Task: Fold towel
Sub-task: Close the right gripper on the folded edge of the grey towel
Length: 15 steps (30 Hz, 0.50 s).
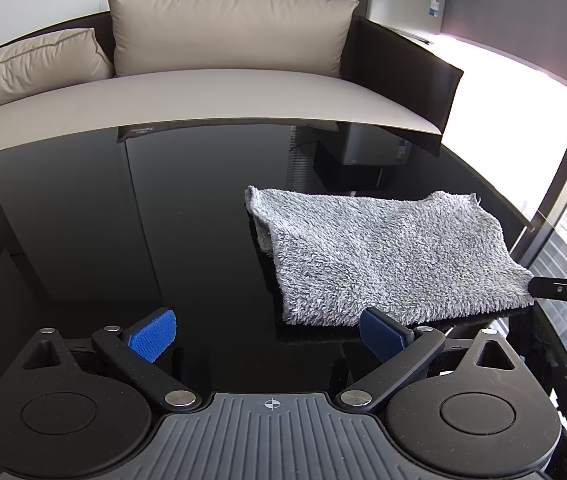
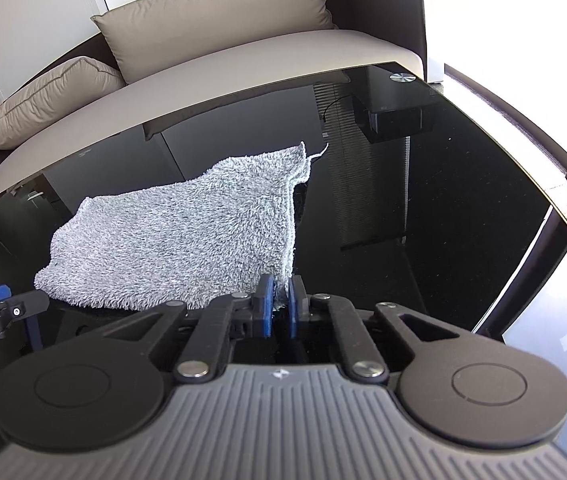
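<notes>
right gripper (image 2: 279,308) fingers clenched on towel (image 2: 179,236) corner | left gripper (image 1: 269,338) fingers released

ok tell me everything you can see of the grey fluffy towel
The grey fluffy towel is a shaggy terry cloth already folded double, its layered edges showing along one side. It lies flat on the glossy black glass table. The right gripper is shut on its near corner; the open left gripper sits beside it, not touching.

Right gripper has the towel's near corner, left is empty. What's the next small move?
Probably bring the open left gripper onto the towel's other near corner: the right gripper pinches only one corner, and that one lies just ahead.
</notes>
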{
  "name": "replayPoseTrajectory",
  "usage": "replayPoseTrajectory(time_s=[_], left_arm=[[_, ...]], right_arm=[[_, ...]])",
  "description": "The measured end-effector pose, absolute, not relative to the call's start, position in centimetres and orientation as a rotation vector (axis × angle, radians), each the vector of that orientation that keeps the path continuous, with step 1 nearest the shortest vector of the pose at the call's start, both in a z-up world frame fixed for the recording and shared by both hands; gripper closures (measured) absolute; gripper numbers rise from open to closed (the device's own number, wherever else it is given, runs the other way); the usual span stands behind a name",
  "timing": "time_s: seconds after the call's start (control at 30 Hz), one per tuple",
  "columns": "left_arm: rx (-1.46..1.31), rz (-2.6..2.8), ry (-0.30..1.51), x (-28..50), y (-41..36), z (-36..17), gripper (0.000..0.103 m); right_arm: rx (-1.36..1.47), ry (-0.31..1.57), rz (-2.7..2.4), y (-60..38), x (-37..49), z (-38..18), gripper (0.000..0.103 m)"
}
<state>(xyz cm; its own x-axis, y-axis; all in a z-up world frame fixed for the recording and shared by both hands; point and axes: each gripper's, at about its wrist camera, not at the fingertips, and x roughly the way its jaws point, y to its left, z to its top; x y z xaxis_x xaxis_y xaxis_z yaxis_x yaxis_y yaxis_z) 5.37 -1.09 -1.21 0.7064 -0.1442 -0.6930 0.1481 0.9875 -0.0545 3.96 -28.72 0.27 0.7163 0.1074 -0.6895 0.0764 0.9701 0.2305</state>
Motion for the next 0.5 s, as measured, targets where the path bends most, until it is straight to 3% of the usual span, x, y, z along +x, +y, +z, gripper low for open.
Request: replayPoseTrajectory(time_s=[0.5], left_arm=[[0.006,-0.164,0.769,5.42,-0.76,-1.19,0.006]], right_arm=[[0.275,0.759,-0.018,-29.3,4.17,0.56,0.098]])
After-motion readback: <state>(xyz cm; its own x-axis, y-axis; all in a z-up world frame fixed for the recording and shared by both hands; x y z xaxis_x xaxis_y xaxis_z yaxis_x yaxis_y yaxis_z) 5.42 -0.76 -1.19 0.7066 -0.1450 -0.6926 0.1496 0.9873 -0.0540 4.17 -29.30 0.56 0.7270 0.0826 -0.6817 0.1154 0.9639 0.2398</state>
